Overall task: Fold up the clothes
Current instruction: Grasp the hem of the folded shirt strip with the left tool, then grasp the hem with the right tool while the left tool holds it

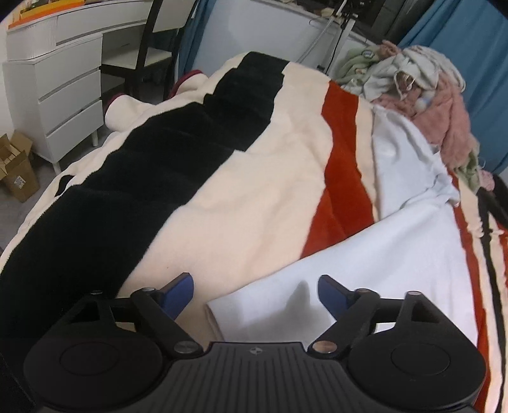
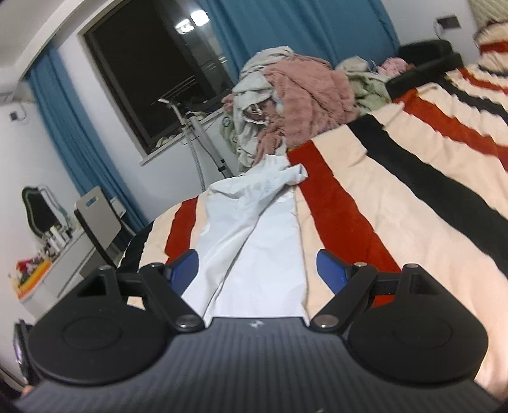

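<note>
Left wrist view looks along the left gripper [image 1: 255,290], whose blue-padded fingers [image 1: 181,294] are spread wide with nothing between them. They hover just above the near corner of a white garment [image 1: 390,254] that lies spread on a striped blanket [image 1: 254,190] of cream, black and red bands. The garment runs from the near right of this view away to the far right, where its fabric bunches into wrinkles. Beyond it, at the far right, sits a pile of clothes [image 1: 425,95] (pink fuzzy fabric, pale green and off-white pieces mixed together). At the far left stand a white drawer unit [image 1: 60,98] and a dark chair [image 1: 143,54], with a cardboard box [image 1: 16,168] on the floor beside the drawers.

Right wrist view shows the right gripper [image 2: 257,267] also released, its blue fingers [image 2: 330,270] set apart on either side of the white garment [image 2: 254,228], which passes between them and under the gripper body; whether the pads touch the cloth cannot be told. Here the garment stretches away as a long, creased strip, ending in a crumpled end close to the pile of clothes [image 2: 298,98] at the far edge of the blanket [image 2: 397,203]. Blue curtains [image 2: 301,28] flank a dark window [image 2: 152,70] behind.
</note>
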Demonstrator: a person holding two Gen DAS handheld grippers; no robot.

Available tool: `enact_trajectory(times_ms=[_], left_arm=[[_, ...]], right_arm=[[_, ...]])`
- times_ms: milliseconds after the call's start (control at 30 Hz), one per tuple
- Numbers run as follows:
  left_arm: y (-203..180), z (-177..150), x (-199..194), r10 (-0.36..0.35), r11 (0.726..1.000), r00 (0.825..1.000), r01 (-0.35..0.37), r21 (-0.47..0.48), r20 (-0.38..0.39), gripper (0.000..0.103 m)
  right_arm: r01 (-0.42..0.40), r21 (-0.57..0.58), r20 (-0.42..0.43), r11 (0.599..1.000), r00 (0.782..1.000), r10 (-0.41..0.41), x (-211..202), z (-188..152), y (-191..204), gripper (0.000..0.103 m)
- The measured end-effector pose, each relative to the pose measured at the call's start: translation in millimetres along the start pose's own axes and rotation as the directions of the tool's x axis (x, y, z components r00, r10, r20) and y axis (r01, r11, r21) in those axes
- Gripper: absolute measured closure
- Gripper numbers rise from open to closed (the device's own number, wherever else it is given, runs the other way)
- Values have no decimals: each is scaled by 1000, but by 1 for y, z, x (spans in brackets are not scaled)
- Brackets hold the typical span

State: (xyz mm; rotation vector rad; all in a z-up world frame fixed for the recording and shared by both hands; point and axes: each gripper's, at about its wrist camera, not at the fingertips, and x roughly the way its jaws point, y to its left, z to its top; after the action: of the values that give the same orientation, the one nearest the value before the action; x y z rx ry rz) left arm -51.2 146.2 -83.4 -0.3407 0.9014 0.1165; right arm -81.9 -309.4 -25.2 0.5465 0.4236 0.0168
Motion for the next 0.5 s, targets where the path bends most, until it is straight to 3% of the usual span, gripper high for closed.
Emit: enact_trajectory(times_ms=[33, 133, 200, 233, 267, 367, 500], left_arm=[[-1, -1, 2, 15, 1000, 1000, -15, 6, -5, 37], [-3, -4, 4, 54, 998, 998, -54, 29, -13, 53], [-4, -7, 4, 78, 996, 997, -77, 50, -12, 74], [-6, -8, 3, 73, 995, 997, -72, 68, -10, 90], [-7, -8, 2, 65, 994, 998, -64, 86, -9, 98], [-18, -10, -12, 53, 983, 998, -60, 172, 46, 99], [-45, -20, -60, -109, 945, 982, 55, 323, 153, 99]], right_arm=[[2, 9, -4, 1000, 1000, -2, -1, 0, -2, 20], [31, 7, 8, 999, 999, -31, -9, 0, -4, 20], [17, 1, 26, 1000, 1000, -17, -16, 1, -5, 20], [12, 1, 28, 1000, 1000, -13, -18, 1, -5, 20], [9, 1, 28, 1000, 1000, -9, -20, 1, -6, 20], [9, 4, 23, 1000, 1000, -9, -22, 3, -10, 20], [5, 25, 6, 1000, 1000, -5, -20, 5, -15, 20]])
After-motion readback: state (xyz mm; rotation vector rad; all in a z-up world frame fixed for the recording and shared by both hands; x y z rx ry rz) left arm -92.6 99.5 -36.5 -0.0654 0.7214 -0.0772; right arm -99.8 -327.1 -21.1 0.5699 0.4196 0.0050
